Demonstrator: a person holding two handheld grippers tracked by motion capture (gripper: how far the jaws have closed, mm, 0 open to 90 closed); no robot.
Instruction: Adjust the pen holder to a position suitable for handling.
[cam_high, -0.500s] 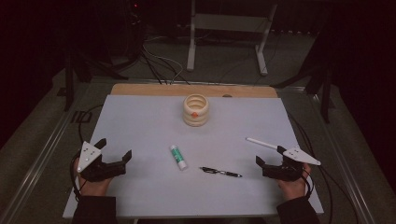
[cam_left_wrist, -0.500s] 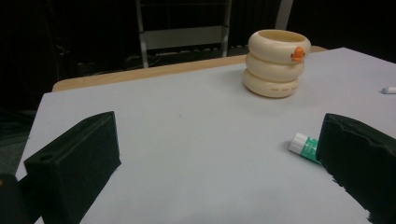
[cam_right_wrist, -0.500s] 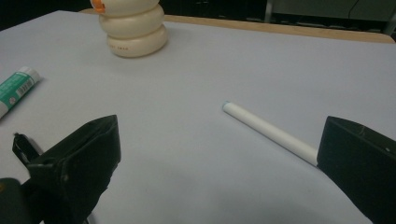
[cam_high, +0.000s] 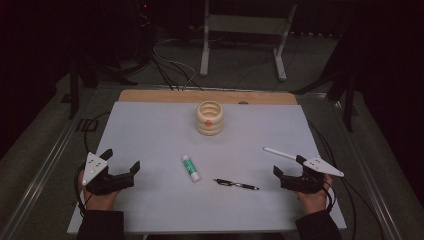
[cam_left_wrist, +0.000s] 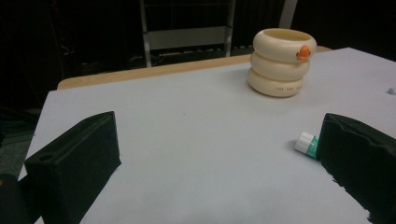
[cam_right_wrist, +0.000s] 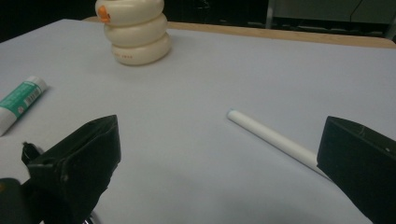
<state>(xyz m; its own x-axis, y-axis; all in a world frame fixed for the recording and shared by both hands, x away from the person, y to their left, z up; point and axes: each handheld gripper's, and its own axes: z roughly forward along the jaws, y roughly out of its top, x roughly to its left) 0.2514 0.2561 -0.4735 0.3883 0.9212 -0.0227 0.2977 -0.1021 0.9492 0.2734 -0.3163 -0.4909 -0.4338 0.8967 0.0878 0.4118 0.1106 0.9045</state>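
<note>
In the high view a pale grey sheet covers the table (cam_high: 150, 135), with a strip of bare light wood along its far edge at the upper centre of the frame. A cream-coloured ribbed cup made of three stacked rings, with a small orange mark on its side (cam_high: 209, 118), stands upright just above the middle of the frame. Below it and slightly left lies a small white tube with a green label (cam_high: 191, 168), its length running diagonally. To the right of the tube, in the lower centre, lies a slim black pen (cam_high: 236, 184), nearly level across the frame. A thin white stick-shaped pen (cam_high: 279, 153) lies at right of centre, slanting down toward the right gripper (cam_high: 289, 167), whose black jaws stand apart and hold nothing at the lower right of the frame. The left gripper (cam_high: 121, 160) rests at the lower left, held by a hand in a dark sleeve, its jaws also spread wide and empty. In the left gripper view the ribbed cup sits at the upper right and the tube's white cap peeks out beside the right-hand jaw. In the right gripper view the white stick runs toward the right-hand jaw, the cup is at the upper left, and the green-labelled tube lies at the left edge
</note>
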